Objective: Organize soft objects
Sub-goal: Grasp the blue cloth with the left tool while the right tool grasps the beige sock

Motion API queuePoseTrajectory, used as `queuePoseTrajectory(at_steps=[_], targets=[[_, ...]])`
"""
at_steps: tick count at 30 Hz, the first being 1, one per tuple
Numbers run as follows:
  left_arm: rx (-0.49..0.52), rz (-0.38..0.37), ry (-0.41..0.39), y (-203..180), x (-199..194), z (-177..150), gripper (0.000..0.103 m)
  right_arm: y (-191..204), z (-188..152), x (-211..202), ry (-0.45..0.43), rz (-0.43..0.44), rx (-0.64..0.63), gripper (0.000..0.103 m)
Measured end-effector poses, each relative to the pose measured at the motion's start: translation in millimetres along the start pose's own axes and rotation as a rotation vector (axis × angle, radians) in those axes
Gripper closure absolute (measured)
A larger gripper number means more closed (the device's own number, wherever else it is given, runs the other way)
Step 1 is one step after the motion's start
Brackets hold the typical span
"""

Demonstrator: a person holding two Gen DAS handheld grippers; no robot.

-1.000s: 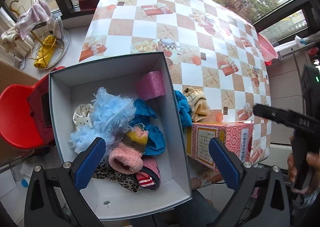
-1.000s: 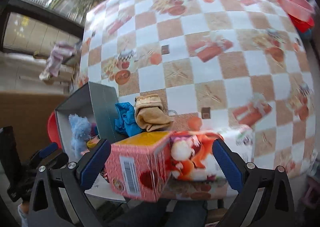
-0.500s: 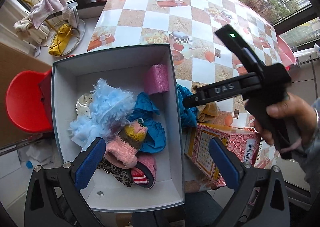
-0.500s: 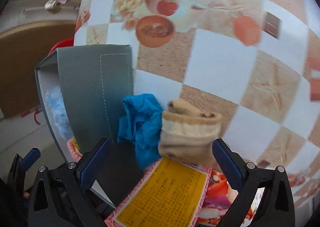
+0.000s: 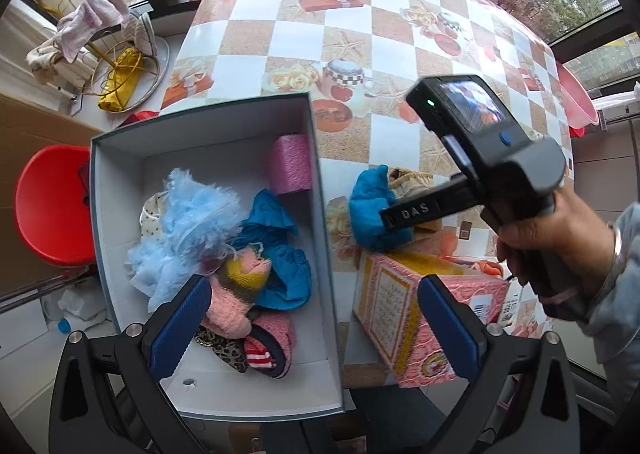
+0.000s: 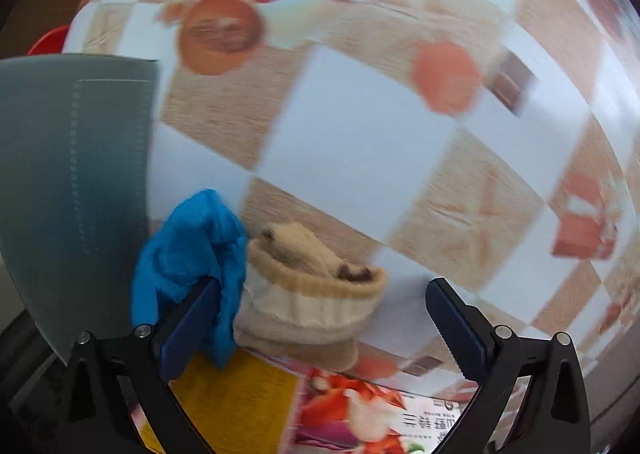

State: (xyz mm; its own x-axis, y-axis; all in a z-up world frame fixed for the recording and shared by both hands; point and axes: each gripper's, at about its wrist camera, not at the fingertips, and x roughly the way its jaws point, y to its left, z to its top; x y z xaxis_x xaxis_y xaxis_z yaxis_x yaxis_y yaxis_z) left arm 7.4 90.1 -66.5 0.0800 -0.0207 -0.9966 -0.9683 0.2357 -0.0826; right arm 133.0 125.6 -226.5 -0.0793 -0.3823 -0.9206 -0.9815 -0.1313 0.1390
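Observation:
A grey box [image 5: 320, 214] with a white inside holds several soft things: a light blue fluffy piece [image 5: 196, 222], a blue cloth [image 5: 280, 254], pink knit items [image 5: 232, 302] and a pink roll [image 5: 290, 168]. On the table beside it lie a blue cloth [image 5: 368, 210] [image 6: 192, 254] and a beige sock [image 6: 312, 294] [image 5: 412, 180]. My right gripper [image 6: 324, 318] is open, its fingers either side of the sock, the left finger against the blue cloth. My left gripper [image 5: 312, 322] is open and empty above the box's near side.
A pink and yellow carton [image 5: 424, 314] [image 6: 280, 414] lies on the checkered table [image 5: 360, 34] just in front of the sock. A red chair [image 5: 52, 206] stands left of the box. A wire rack with cloths [image 5: 100, 46] is at the far left.
My right gripper has moved down and forward over the carton until the beige sock sits between its open fingers. The left gripper has shifted slightly; the box contents are unchanged.

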Motion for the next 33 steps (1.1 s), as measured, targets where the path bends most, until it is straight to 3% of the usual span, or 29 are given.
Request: queuePoseTrajectory(at_steps=[4, 10, 12, 15, 18, 22, 27, 30, 33], targets=[[0.04, -0.011, 0.007, -20.6, 3.7, 7.6, 0.0, -47.9, -35.1, 2.9, -0.03, -0.043, 0.121, 0.0], [0.115, -0.035, 0.018, -61.7, 9.8, 18.8, 0.0, -141.1, -108.8, 4.8, -0.082, -0.017, 0.386, 0.0], [0.135, -0.048, 0.019, -75.8, 9.9, 21.1, 0.0, -171.8, -143.3, -4.7, -0.169, 0.071, 0.495, 0.0], [0.158, -0.072, 0.015, -97.7, 8.2, 23.9, 0.0, -209.9, -195.7, -23.0, -0.345, 0.27, 0.68, 0.0], [0.185, -0.076, 0.014, -118.7, 9.1, 25.5, 0.0, -236.8, -228.1, -26.6, -0.394, 0.28, 0.84, 0.0], [0.197, -0.049, 0.038, -145.3, 21.4, 27.0, 0.0, -248.4, -212.5, -9.0, -0.343, 0.326, 0.786, 0.0], [0.201, -0.002, 0.066, -171.0, 43.4, 28.9, 0.0, -231.4, -179.4, 10.3, -0.286, 0.284, 0.719, 0.0], [0.21, 0.015, 0.079, -188.6, 58.6, 32.5, 0.0, -239.6, -196.5, 6.7, -0.284, 0.146, 0.734, 0.0], [0.222, 0.03, 0.079, -207.2, 75.2, 36.4, 0.0, -269.7, -238.4, 9.9, -0.267, 0.116, 0.813, 0.0]])
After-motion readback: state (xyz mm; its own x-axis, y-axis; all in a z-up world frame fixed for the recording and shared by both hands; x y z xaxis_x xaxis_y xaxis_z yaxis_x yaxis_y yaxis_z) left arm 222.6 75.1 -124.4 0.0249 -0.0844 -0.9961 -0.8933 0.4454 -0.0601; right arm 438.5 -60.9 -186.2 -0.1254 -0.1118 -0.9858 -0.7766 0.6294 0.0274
